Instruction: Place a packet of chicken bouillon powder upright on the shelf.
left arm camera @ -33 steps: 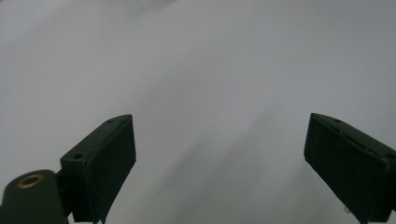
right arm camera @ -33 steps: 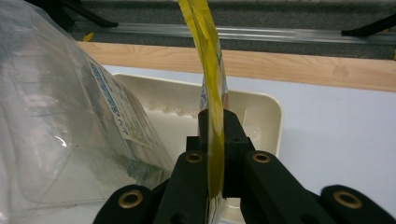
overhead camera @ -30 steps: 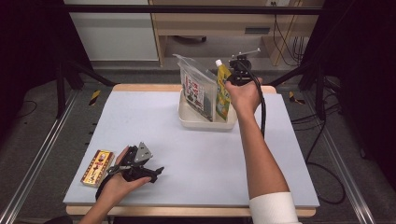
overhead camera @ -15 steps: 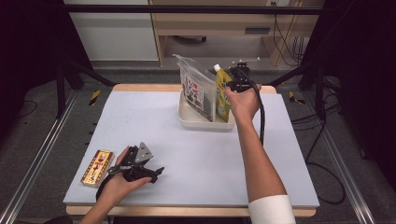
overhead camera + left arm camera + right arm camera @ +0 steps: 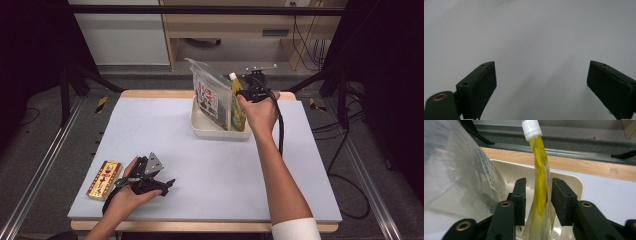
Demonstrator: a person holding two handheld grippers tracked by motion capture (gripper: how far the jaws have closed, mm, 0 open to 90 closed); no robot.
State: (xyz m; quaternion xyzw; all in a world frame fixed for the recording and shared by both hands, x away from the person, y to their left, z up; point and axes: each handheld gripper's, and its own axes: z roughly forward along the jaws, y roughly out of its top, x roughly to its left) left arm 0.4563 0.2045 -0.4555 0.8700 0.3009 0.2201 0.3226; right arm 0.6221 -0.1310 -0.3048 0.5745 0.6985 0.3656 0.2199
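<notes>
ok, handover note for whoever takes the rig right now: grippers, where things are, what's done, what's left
Right gripper: over the cream tray, jaws just opened, yellow pouch standing between the pads with a gap on both sides, so no grip on it.
Left gripper: open, holding nothing, resting low on the mat at the near left.
Things: yellow pouch stands in the tray beside the clear bag, which is also in it. Small printed box lies on the mat left of the left gripper.
Done: pouch and bag appear placed in the tray.
Left: back the right gripper off; the box probably goes next.
</notes>
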